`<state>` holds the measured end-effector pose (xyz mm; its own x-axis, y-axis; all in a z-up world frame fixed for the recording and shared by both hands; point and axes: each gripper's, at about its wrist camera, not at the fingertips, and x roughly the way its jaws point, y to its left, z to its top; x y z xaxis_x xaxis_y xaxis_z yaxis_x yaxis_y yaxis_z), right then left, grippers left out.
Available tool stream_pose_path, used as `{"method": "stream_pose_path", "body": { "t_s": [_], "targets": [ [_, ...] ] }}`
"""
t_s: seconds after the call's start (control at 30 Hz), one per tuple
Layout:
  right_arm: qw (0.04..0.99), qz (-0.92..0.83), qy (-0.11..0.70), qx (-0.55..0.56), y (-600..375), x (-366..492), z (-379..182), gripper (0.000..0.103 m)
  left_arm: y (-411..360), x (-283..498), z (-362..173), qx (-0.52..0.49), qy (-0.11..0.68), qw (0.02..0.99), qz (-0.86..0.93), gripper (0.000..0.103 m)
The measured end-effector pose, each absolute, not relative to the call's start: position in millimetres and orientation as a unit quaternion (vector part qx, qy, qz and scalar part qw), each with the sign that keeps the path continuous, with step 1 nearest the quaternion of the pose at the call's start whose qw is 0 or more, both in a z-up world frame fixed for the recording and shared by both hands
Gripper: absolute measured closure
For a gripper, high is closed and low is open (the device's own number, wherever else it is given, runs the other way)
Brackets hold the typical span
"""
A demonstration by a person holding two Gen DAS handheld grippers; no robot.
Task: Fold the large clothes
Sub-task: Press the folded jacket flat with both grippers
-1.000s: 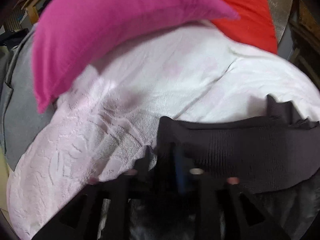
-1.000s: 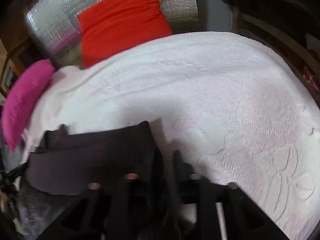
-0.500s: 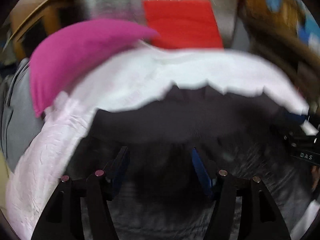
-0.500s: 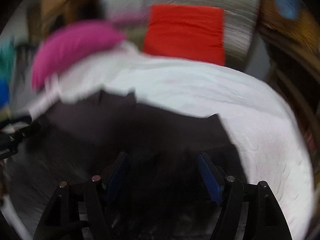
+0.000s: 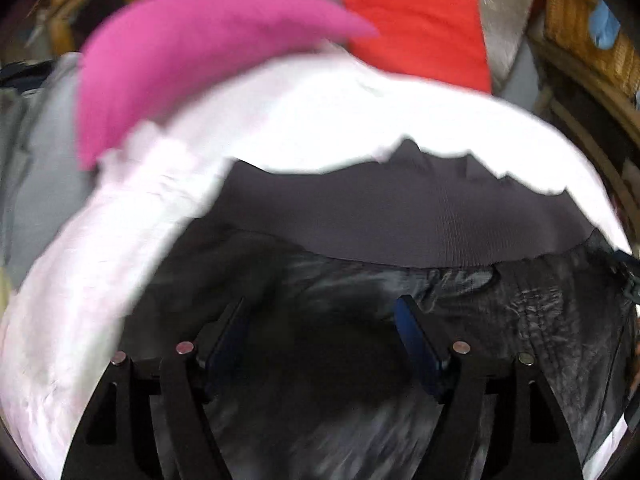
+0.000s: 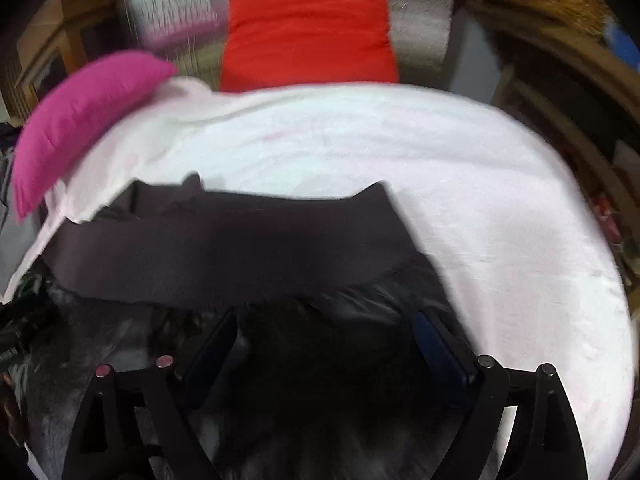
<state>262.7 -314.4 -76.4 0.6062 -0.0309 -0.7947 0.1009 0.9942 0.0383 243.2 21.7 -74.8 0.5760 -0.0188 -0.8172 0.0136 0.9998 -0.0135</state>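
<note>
A dark shiny jacket (image 5: 460, 300) with a wide ribbed knit hem (image 5: 400, 216) lies on a white bedspread (image 5: 320, 120). In the right wrist view the jacket (image 6: 300, 340) and its ribbed hem (image 6: 224, 248) fill the lower half. My left gripper (image 5: 322, 316) is open and empty, its blue-padded fingers spread just above the jacket fabric. My right gripper (image 6: 326, 330) is open and empty too, hovering over the jacket near its right edge. Both views are blurred by motion.
A magenta pillow (image 5: 192, 52) lies at the bed's far left, and a red cushion (image 5: 416, 28) leans on a silvery headboard (image 6: 168, 4). Grey fabric (image 5: 36, 152) lies left of the bed. Wicker furniture (image 5: 584, 32) stands at the right. The bedspread (image 6: 500, 208) stretches right of the jacket.
Both grippers were shut on the ribbed hem a second ago. They have let it go, opened wide and drawn back; the hem now lies flat on the bed.
</note>
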Motion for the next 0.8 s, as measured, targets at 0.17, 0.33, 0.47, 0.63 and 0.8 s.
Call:
{"method": "stream_pose_path", "body": {
  "t_s": [0.17, 0.33, 0.47, 0.63, 0.8],
  "targets": [
    [0.905, 0.002, 0.418, 0.081, -307.4, 194.6, -54.9, 0.012, 46.5, 184.9, -63.4, -0.033, 0.452, 0.892, 0.015, 0.027],
    [0.902, 0.027, 0.429, 0.042, -268.0, 157.5, -73.6, 0.012, 48.0, 144.1, -68.4, -0.034, 0.462, 0.886, 0.023, 0.027],
    [0.901, 0.029, 0.43, 0.039, -253.0, 145.9, -84.0, 0.012, 44.7, 118.9, -69.7, -0.026, 0.458, 0.889, 0.022, 0.027],
    [0.898, 0.009, 0.44, 0.009, -251.5, 146.2, -95.8, 0.011, 42.7, 112.8, -78.2, -0.018, 0.457, 0.889, 0.024, 0.027],
    [0.893, -0.008, 0.45, 0.028, -270.6, 154.3, -110.4, 0.011, 51.7, 118.5, -101.9, -0.003, 0.462, 0.886, 0.038, 0.026]
  ]
}}
